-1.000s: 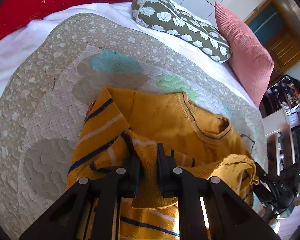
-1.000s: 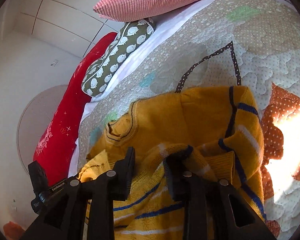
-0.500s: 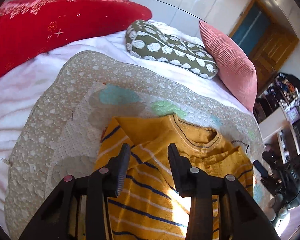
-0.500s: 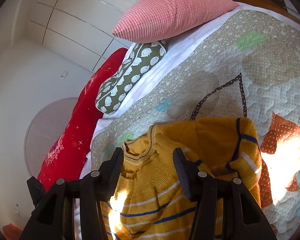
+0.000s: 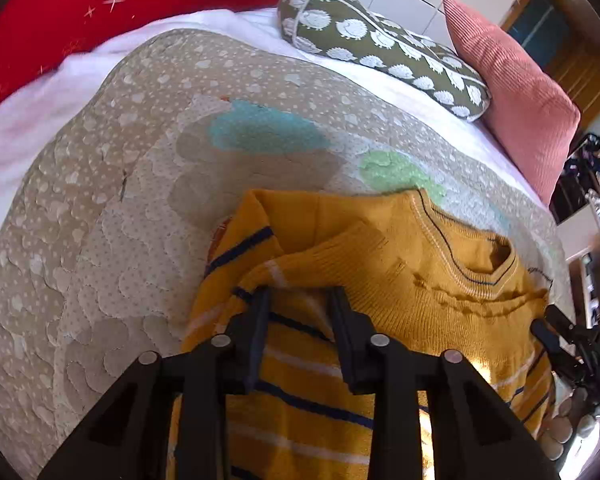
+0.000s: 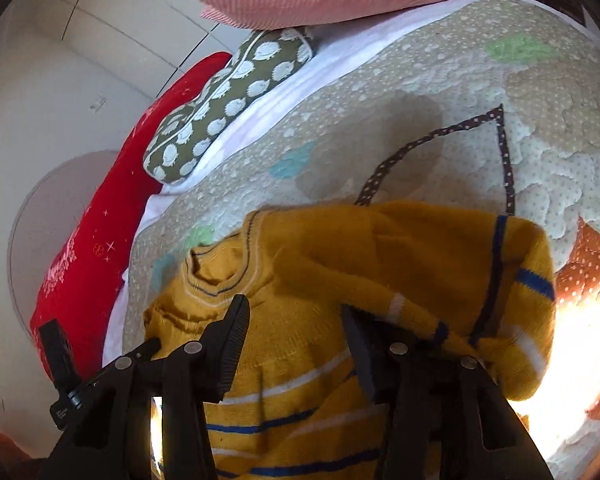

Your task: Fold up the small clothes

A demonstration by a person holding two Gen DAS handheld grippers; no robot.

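Observation:
A small yellow knit sweater (image 5: 400,264) with blue and white stripes lies on the quilted bed cover (image 5: 100,208), collar towards the pillows, both sleeves folded in over the body. My left gripper (image 5: 300,300) is open and sits low over the sweater's left folded sleeve, nothing between its fingers. My right gripper (image 6: 296,316) is open over the sweater (image 6: 380,264) near its collar; the right folded sleeve (image 6: 512,280) lies against its right finger (image 6: 360,344). The right gripper also shows in the left wrist view (image 5: 572,352).
A red pillow (image 5: 60,12), a green patterned pillow (image 5: 380,48) and a pink cushion (image 5: 512,100) lie along the head of the bed. White sheet (image 5: 40,112) borders the quilt. Shelves and clutter (image 5: 596,208) stand to the right.
Both grippers let go of the sweater's sleeves and opened, lifted back half a second ago, and now have come down close over the sweater again.

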